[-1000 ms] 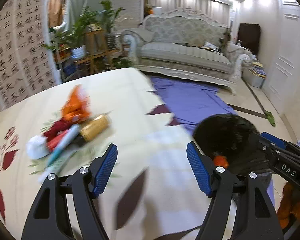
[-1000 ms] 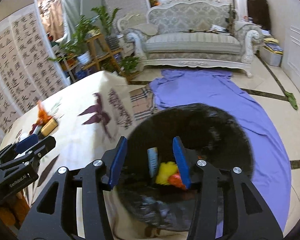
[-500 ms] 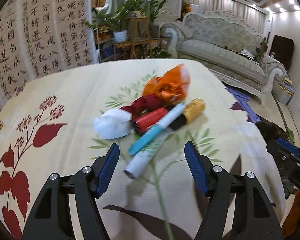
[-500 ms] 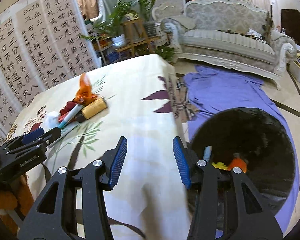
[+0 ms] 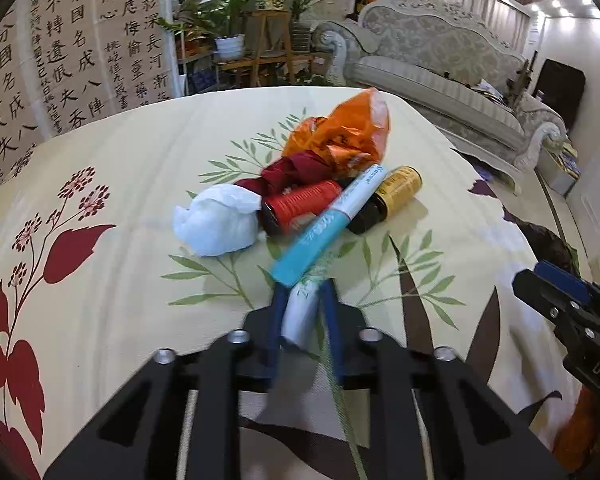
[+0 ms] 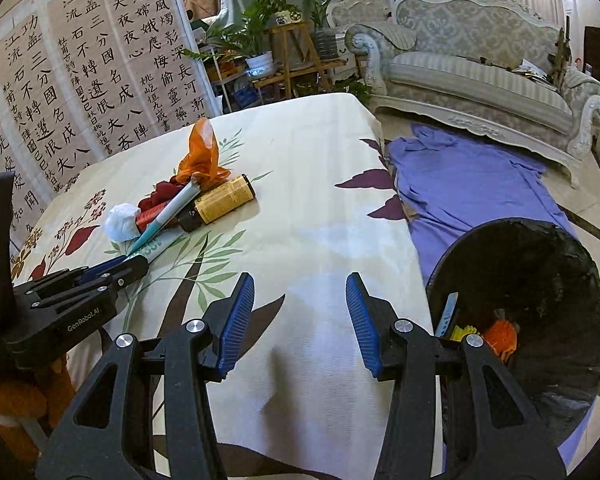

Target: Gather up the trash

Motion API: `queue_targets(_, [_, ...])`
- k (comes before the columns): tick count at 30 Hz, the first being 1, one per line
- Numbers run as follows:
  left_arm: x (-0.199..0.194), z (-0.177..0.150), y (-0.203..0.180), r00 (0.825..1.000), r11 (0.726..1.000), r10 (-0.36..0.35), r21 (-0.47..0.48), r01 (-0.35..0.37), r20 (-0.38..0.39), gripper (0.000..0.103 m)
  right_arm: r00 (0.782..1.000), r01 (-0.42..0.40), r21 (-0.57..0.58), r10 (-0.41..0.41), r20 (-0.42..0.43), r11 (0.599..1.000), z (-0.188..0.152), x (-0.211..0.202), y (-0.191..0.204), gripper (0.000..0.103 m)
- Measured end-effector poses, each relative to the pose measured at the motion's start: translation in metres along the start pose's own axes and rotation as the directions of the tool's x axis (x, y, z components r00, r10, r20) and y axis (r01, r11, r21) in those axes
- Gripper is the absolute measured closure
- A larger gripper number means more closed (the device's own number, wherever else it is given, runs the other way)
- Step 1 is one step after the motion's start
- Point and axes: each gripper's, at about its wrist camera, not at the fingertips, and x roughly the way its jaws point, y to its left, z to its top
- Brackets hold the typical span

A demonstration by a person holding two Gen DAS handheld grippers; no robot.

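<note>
Two blue fingers of the left gripper (image 5: 302, 312) pinch the near end of a white tube (image 5: 300, 312), probably light and squashy, so the stiffer end suits. Just beyond the fingertips lies the trash pile (image 5: 300, 196). The right gripper (image 6: 300, 320) is spread, with the bin (image 6: 540, 280) right of its fingers

Both views are evenly and brightly lit; ceiling spotlights (image 5: 556, 2) glow at the upper right. Fisheye distortion bends the edges, with dark vignetted corners. The left gripper (image 5: 302, 312) shows slight motion blur; shadows are soft.
</note>
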Motion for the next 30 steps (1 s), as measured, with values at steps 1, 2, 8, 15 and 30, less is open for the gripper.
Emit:
queue_targets(1, [-0.001,-0.001,-0.001,1.000,1.000,0.000,0.003,0.000,0.003,0.088,1.000,0.000,0.000,0.000,0.000,1.000,0.000,0.000,0.000,0.056])
queue_targets(2, [-0.002,-0.002,-0.001,1.000,1.000,-0.004,0.003,0.004,0.004,0.088,1.000,-0.001,0.002,0.001,-0.001,1.000,0.000,0.000,0.000,0.056])
queue_targets(8, [-0.010,-0.007,-0.003,0.999,0.999,-0.040,-0.002,0.040,-0.003,0.090,1.000,-0.002,0.001,0.002,-0.002,1.000,-0.001,0.000,-0.001,0.056])
queue_targets(15, [-0.012,-0.010,-0.003,0.999,0.999,-0.049,0.010,0.049,-0.008,0.090,1.000,-0.001,0.001,0.001,-0.002,1.000,-0.002,-0.001,-0.001,0.056])
queue_targets(30, [0.004,0.011,-0.002,0.999,0.999,-0.020,0.036,0.019,0.031,0.056,1.000,-0.018,0.012,0.018,-0.015,1.000,-0.005,0.002,-0.001,0.056])
